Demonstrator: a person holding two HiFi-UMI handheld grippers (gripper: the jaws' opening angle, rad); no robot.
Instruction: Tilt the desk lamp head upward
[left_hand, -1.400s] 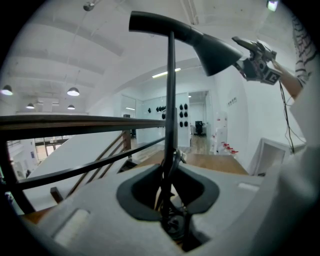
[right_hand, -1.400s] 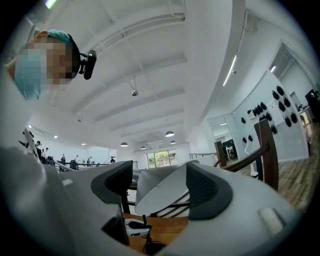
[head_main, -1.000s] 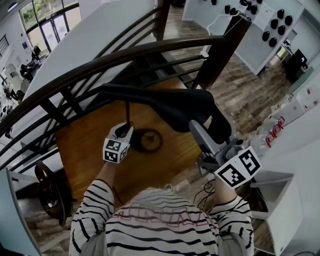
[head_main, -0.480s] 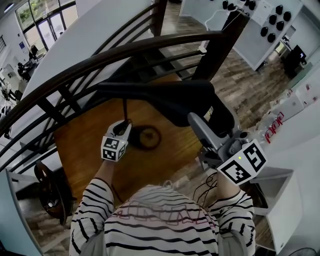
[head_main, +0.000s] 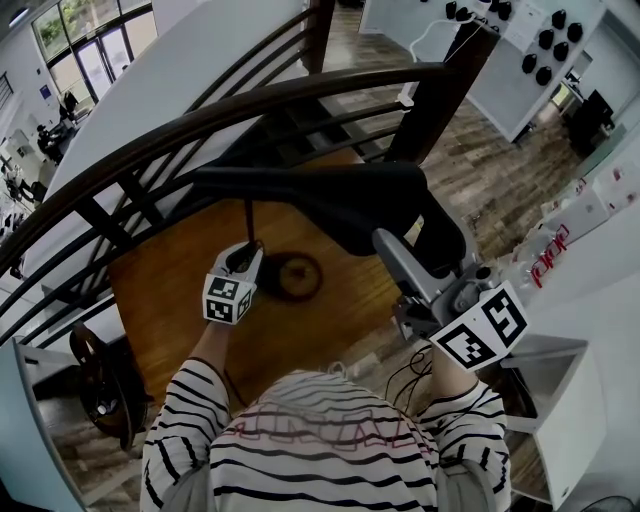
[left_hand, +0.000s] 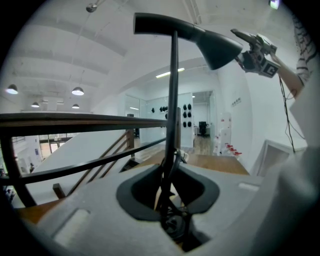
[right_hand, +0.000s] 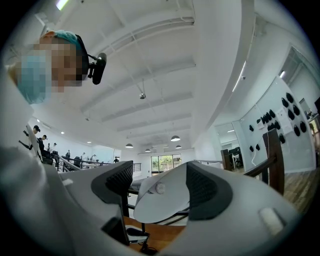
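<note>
Left gripper (left_hand: 170, 170) is pinched narrow low on the lamp stem (left_hand: 173, 90). Right gripper (right_hand: 159, 185) is closed wide across the lamp head (right_hand: 167, 202), out to the right of the stem's top. Judged best: brace the stem steady and rotate the head upward slowly, without twisting. The head's hinge is hidden in every view.

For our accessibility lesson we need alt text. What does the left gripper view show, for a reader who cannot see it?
The left hand-held gripper is clamped on a desk lamp's thin black pole, seen from below. At the top spreads the dark lamp head, and the right hand-held gripper holds its rim. A dark railing crosses behind.
</note>
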